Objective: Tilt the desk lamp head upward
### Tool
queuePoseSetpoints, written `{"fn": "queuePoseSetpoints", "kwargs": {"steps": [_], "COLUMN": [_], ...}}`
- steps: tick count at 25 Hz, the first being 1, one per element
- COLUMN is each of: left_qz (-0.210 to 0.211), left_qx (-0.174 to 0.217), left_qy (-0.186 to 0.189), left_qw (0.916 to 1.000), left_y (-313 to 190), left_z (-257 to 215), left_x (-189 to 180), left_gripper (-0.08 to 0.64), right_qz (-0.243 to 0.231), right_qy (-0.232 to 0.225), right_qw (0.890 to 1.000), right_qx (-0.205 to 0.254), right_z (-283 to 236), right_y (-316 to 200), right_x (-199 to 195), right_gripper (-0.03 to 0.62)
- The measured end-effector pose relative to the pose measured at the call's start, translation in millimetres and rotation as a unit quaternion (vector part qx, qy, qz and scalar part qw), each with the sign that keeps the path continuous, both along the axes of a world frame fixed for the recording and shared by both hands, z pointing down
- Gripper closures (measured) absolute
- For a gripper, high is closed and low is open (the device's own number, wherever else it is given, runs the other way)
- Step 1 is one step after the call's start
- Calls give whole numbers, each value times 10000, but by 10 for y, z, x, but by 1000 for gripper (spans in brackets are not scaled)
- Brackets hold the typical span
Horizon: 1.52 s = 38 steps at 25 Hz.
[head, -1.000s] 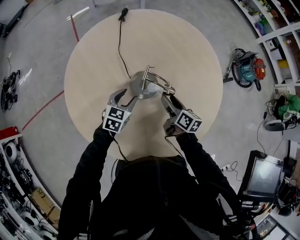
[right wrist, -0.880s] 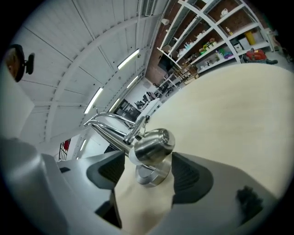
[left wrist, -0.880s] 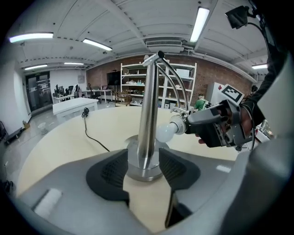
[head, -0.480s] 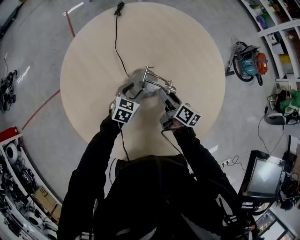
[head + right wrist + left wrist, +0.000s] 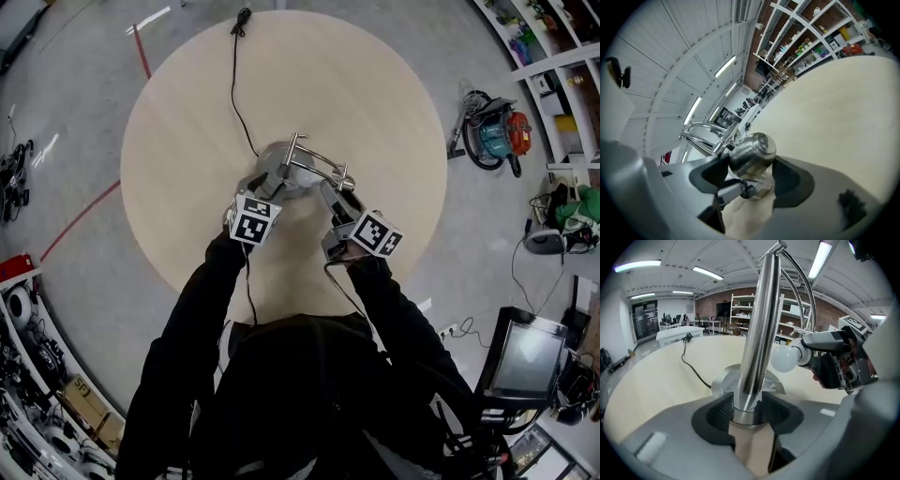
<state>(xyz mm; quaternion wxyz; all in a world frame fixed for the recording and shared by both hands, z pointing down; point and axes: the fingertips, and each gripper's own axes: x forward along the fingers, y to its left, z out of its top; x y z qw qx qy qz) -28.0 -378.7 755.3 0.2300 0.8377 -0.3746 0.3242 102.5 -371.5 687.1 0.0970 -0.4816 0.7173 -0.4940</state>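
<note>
A chrome desk lamp stands on a round base (image 5: 275, 169) in the middle of the round table (image 5: 375, 112). In the left gripper view its upright pole (image 5: 757, 333) fills the gap of my left gripper (image 5: 747, 408), and both pads press on it just above the base (image 5: 723, 380). The white bulb (image 5: 784, 358) points left from the lamp head. In the right gripper view the domed metal head (image 5: 751, 152) sits between the wide jaws of my right gripper (image 5: 750, 176), with a gap at the right pad. In the head view, left gripper (image 5: 265, 184) and right gripper (image 5: 336, 195) flank the lamp.
The lamp's black cord (image 5: 234, 84) runs across the table to its far edge. On the floor to the right stand a vacuum cleaner (image 5: 495, 136) and a monitor (image 5: 530, 361). Shelves line the right wall, and clutter lies along the lower left.
My left gripper has moved forward and right from the table's near side onto the lamp's pole. The right gripper has stayed at the lamp head.
</note>
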Motion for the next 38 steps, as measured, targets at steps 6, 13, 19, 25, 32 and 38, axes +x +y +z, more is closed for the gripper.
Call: {"fn": "queuePoseSetpoints", "kwargs": {"steps": [6,13,19,25,32,38], "left_qz": [111,214,339,332,203,84], "left_qx": [54,521,1223,1657,1626,1664], "left_qy": [-276,-484,-267,-93,206,237], "left_qw": [9995,9972,9916,9856,9863,9857], "left_y": [20,3,-53,-28,-197,-323], "left_z": [7,-327,-864,-1193,-1402,-1443], "left_x": [11,-173,-116,22,126,221], "left_gripper": [362,331,331,336,341,416], "right_qz": [1,-23,-10,-69,-126,-258], "right_qy": [202,474,563,837,1121,1375], "right_qw": [9998,9985,9982,9960,9927,9887], "right_qx": [79,281,221,299,431,536], "right_z": [-102,-264,-309,-412,-586,-685], "right_y": [44,105,118,144,132,103], "right_x": [111,187,229,312,415,482], "right_gripper": [291,291,291,295,296,296]}}
